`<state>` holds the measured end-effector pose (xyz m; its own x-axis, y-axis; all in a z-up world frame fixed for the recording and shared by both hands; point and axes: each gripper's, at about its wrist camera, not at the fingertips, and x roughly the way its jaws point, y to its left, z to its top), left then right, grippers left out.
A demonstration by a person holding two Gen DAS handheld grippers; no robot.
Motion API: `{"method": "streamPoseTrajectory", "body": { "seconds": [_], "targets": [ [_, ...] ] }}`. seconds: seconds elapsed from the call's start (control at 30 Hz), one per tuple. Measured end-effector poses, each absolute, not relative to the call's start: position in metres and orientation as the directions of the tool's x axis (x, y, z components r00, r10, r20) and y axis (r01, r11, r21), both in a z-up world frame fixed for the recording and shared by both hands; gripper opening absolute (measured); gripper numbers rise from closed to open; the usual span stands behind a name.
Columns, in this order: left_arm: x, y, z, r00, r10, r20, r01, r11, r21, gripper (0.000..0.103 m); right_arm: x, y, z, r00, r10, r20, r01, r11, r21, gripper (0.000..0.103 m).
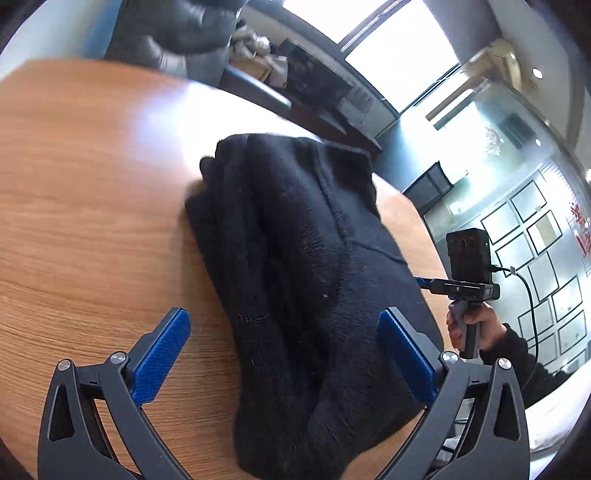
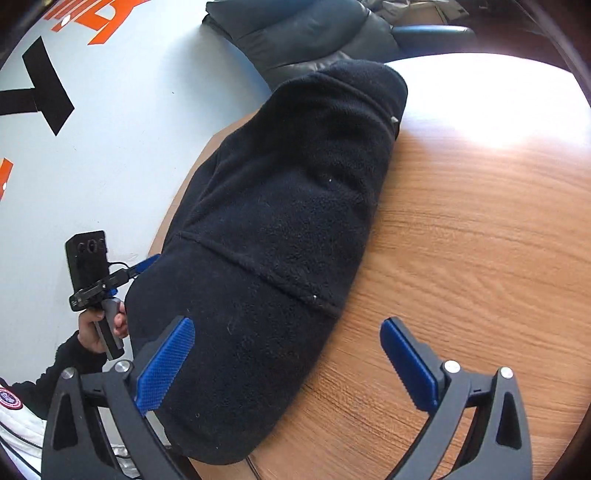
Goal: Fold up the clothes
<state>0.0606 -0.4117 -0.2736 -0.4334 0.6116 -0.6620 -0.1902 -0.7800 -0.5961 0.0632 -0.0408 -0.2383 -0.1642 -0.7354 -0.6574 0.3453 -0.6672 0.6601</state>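
A black fleece garment [image 1: 306, 280] lies folded into a long bundle on the wooden table [image 1: 85, 206]. In the left wrist view my left gripper [image 1: 282, 354] is open, its blue pads wide apart over the bundle's near end, nothing held. In the right wrist view the same fleece [image 2: 280, 236] stretches away along the table's left edge. My right gripper [image 2: 288, 365] is open too; its left pad [image 2: 166, 365] overlaps the fleece's near end, the right pad [image 2: 408, 365] hangs over bare wood. Each view shows the other gripper's handle in a hand [image 1: 469, 325] [image 2: 99, 328].
A dark leather chair [image 2: 306, 33] stands beyond the table's far end. The table [image 2: 480, 258] has open wood to the right of the fleece, with strong glare at the far side. A wall with black and orange lettering [image 2: 48, 92] lies to the left.
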Motion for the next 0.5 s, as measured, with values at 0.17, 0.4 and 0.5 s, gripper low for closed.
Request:
{"method": "streamPoseTrajectory", "body": {
  "seconds": [0.17, 0.4, 0.5],
  "targets": [
    [0.042, -0.392, -0.296, -0.333, 0.663, -0.671, -0.157, -0.740, -0.654, 0.103, 0.054, -0.055, -0.257, -0.119, -0.759, -0.640, 0.329, -0.638, 0.696, 0.103],
    [0.038, -0.387, -0.318, -0.251, 0.746, -0.618, -0.121, -0.657, -0.744, 0.103, 0.065, -0.058, -0.248, -0.161, -0.761, -0.628, 0.361, -0.638, 0.681, 0.103],
    [0.038, -0.378, -0.319, -0.239, 0.751, -0.615, -0.129, -0.652, -0.747, 0.103, 0.071, -0.066, -0.246, -0.166, -0.764, -0.624, 0.369, -0.634, 0.679, 0.103]
  ]
}}
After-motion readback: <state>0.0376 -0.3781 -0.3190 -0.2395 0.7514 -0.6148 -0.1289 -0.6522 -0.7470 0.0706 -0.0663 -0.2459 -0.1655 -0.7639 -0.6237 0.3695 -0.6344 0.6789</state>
